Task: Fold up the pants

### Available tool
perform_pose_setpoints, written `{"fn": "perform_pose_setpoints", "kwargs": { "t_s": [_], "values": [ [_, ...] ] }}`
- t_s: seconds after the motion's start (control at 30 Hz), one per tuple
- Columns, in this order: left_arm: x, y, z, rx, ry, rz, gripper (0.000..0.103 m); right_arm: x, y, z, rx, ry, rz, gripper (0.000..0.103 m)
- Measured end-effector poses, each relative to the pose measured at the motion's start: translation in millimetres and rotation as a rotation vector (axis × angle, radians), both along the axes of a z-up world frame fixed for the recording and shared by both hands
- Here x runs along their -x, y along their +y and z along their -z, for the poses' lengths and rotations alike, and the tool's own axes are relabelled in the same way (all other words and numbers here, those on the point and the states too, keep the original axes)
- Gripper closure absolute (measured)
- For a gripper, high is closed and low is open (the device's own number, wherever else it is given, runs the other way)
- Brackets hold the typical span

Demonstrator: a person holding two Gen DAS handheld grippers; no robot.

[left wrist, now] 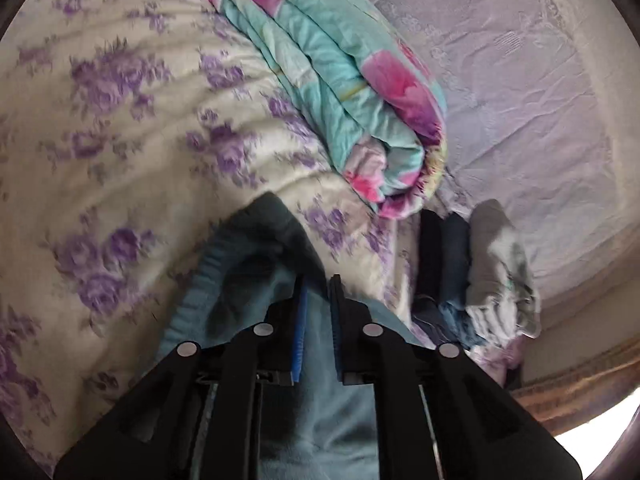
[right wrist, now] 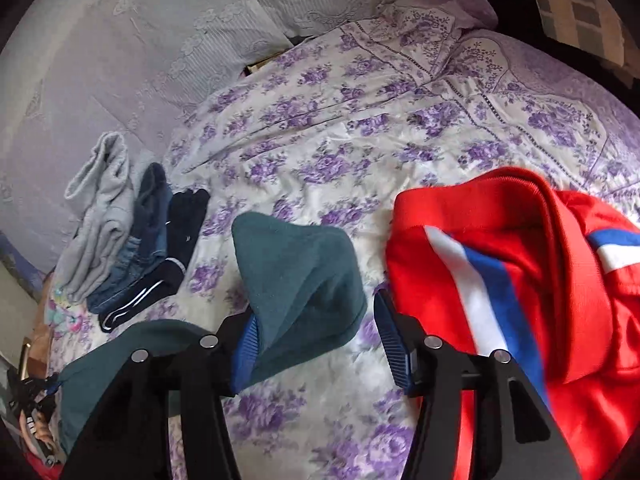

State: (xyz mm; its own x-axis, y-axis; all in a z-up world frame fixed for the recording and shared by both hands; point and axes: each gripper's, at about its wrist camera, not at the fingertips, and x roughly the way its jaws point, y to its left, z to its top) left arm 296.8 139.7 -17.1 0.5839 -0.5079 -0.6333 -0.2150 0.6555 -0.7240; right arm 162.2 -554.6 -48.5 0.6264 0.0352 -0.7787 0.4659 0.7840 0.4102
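Dark teal fleece pants (right wrist: 296, 272) lie on the flowered bedspread (right wrist: 340, 140), with one end bunched up in a hump. My right gripper (right wrist: 316, 306) is open wide around that end. The cloth rests against the left pad (right wrist: 246, 340), and the right pad stands clear of it. In the left wrist view the pants' waistband (left wrist: 272, 232) shows its paler inside. My left gripper (left wrist: 317, 280) hangs just over it, jaws a narrow gap apart, pads not pressing on the cloth.
Red pants with a white and blue stripe (right wrist: 500, 264) lie to the right. A row of folded clothes (right wrist: 132, 240) in grey, denim and black sits to the left. A folded teal and pink quilt (left wrist: 340, 92) rests further up the bed, near lilac pillows (right wrist: 120, 40).
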Motion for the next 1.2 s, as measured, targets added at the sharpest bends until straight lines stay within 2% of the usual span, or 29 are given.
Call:
{"fn": "perform_pose_setpoints", "kwargs": {
  "t_s": [0.03, 0.07, 0.1, 0.23, 0.3, 0.37, 0.5, 0.6, 0.73, 0.83, 0.87, 0.93, 0.97, 1.0, 1.03, 1.13, 1.2],
  "values": [
    [7.5, 4.0, -3.9, 0.013, -0.016, 0.018, 0.065, 7.7, 3.9, -0.8, -0.006, -0.004, -0.014, 0.047],
    [16.9, 8.6, -11.1, 0.002, -0.04, 0.02, 0.046, 16.3, 7.6, -2.7, -0.006, -0.008, -0.027, 0.046],
    [27.7, 13.3, -19.1, -0.015, -0.069, 0.016, 0.037, 26.8, 11.0, -6.2, -0.002, -0.014, -0.039, 0.046],
    [69.8, 30.0, -42.8, -0.048, -0.123, 0.062, 0.035, 74.6, 24.9, -26.9, 0.055, -0.047, -0.074, 0.034],
    [89.2, 40.1, -46.0, -0.073, -0.113, 0.061, 0.035, 96.6, 31.8, -35.2, 0.11, -0.048, -0.09, 0.034],
    [109.8, 48.8, -44.3, -0.062, -0.105, 0.07, 0.035, 119.3, 37.5, -40.4, 0.141, -0.055, -0.102, 0.032],
    [141.5, 50.9, -18.9, -0.037, -0.02, 0.097, 0.035, 163.6, 38.3, -35.4, 0.06, -0.061, -0.078, 0.03],
    [150.2, 39.0, 5.0, 0.001, 0.036, 0.125, 0.035, 192.5, 41.4, -29.9, 0.009, -0.052, -0.057, 0.03],
    [157.7, 24.7, 6.1, -0.087, -0.021, 0.104, 0.032, 221.5, 52.5, -34.9, -0.002, -0.048, -0.07, 0.03],
    [153.5, 20.9, 4.4, -0.082, -0.042, 0.072, 0.031, 239.4, 59.5, -35.6, -0.041, -0.027, -0.094, 0.03],
    [150.9, 21.9, 7.4, -0.06, -0.054, 0.062, 0.034, 246.1, 60.8, -35.0, -0.069, -0.019, -0.099, 0.03],
    [145.2, 25.9, 13.0, -0.005, -0.052, 0.038, 0.062, 259.5, 63.1, -35.9, -0.114, -0.016, -0.092, 0.03],
    [141.7, 25.3, 17.9, 0.041, -0.039, 0.04, 0.088, 267.8, 64.1, -36.9, -0.136, -0.017, -0.085, 0.03],
    [139.8, 25.2, 22.1, 0.094, -0.035, 0.054, 0.096, 276.2, 65.1, -38.0, -0.159, -0.021, -0.076, 0.03],
    [140.4, 25.0, 23.0, 0.117, -0.041, 0.066, 0.095, 283.7, 66.7, -38.9, -0.173, -0.023, -0.069, 0.03],
    [149.4, 21.1, 7.7, 0.036, -0.1, 0.077, 0.096, 296.4, 69.5, -34.7, -0.17, 0.009, -0.052, 0.033],
    [156.6, 21.4, -4.3, 0.013, -0.123, 0.082, 0.097, 291.3, 64.5, -26.0, -0.183, -0.004, -0.032, 0.034]
  ]
}}
